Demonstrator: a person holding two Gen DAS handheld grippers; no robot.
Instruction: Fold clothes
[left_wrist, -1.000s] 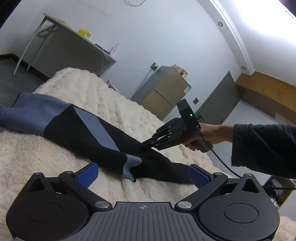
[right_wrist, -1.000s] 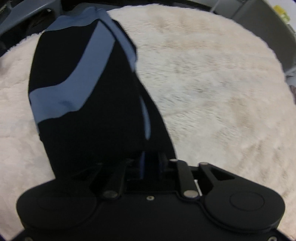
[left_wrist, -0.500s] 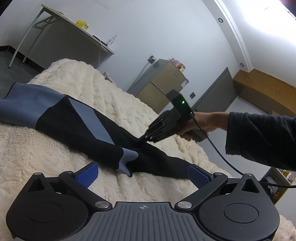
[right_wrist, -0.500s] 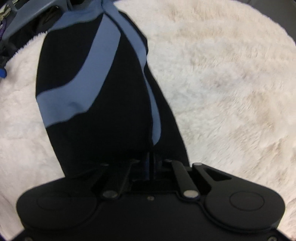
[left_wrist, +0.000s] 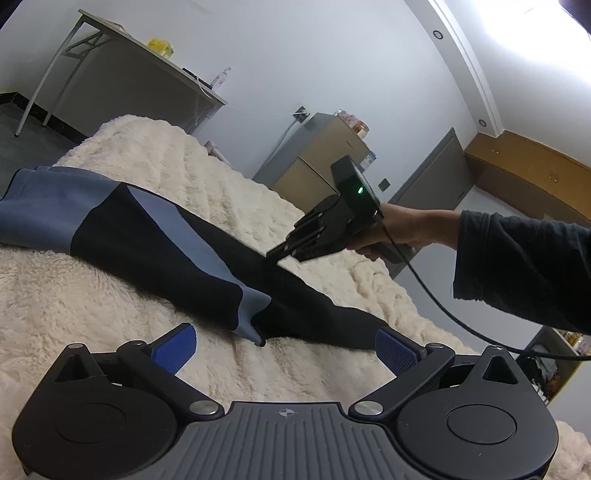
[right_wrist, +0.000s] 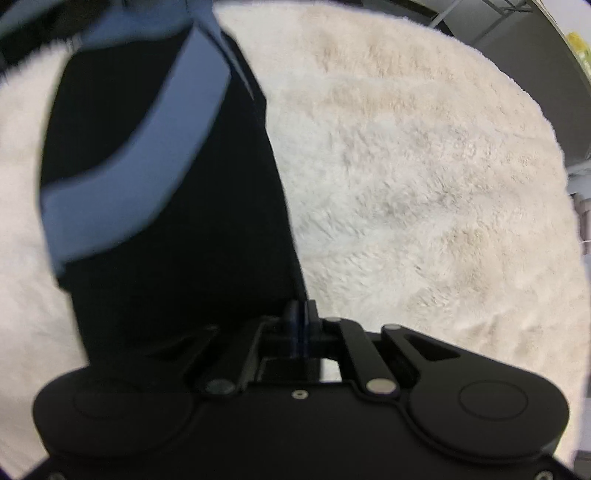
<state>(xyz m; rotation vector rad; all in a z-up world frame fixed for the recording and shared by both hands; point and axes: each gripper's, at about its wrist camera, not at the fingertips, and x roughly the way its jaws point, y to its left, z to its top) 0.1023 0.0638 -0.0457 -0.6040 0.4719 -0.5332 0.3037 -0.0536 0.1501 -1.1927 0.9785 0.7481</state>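
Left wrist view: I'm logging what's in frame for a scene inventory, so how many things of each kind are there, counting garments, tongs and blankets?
Garments: 1, black-and-blue garment
Tongs: 2, left tongs, right tongs
Blankets: 1, cream fluffy blanket
Total: 4

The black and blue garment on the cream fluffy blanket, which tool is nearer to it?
Right. The right tool has its tips at the black and blue garment; the left tool sits open, just short of its hem.

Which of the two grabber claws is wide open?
The left gripper: its blue pads stand far apart with nothing between them. The right gripper has its jaws nearly together at the dark garment.
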